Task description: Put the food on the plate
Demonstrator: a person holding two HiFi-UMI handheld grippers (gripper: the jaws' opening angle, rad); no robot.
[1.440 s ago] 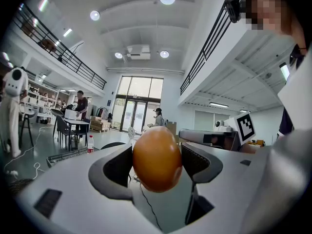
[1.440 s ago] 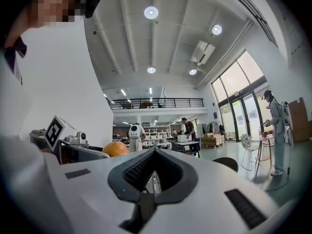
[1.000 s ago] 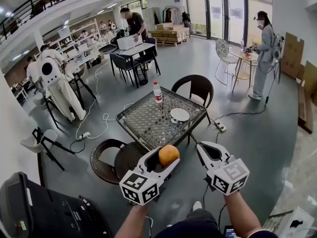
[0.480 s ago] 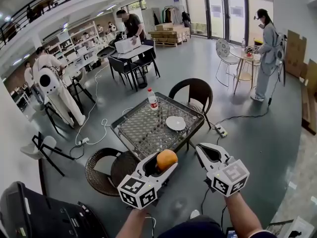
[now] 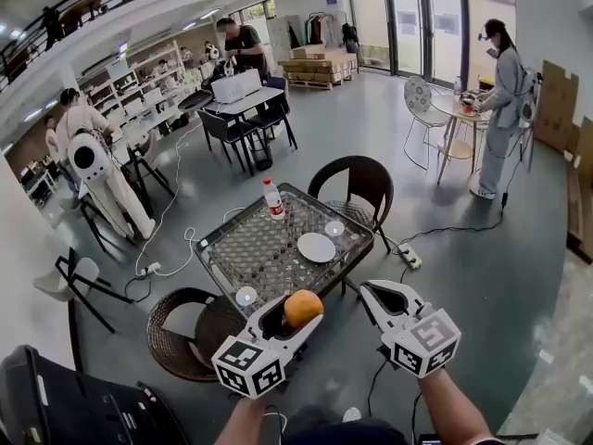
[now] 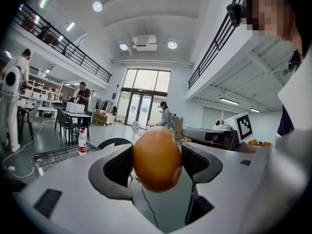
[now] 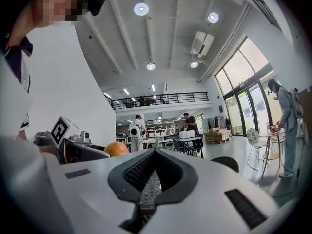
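An orange (image 5: 303,308) sits between the jaws of my left gripper (image 5: 296,315), which is shut on it and held in the air short of the table. In the left gripper view the orange (image 6: 157,157) fills the gap between both pads. A white plate (image 5: 316,247) lies on the glass-topped wicker table (image 5: 243,248), ahead of both grippers. My right gripper (image 5: 368,290) hangs to the right of the left one, its jaws shut and holding nothing. The right gripper view shows its ribbed pads (image 7: 146,172) meeting, with the orange (image 7: 116,149) off to the left.
On the table stand a water bottle (image 5: 273,199) at the far corner and two small white dishes (image 5: 334,228) (image 5: 246,296). Dark wicker chairs stand at the far side (image 5: 357,179) and near left (image 5: 185,332). A cable and power strip (image 5: 408,258) lie on the floor to the right.
The table and plate have come closer and shifted left in the head view. Both grippers sit lower in the view. The orange stays gripped in the left gripper.
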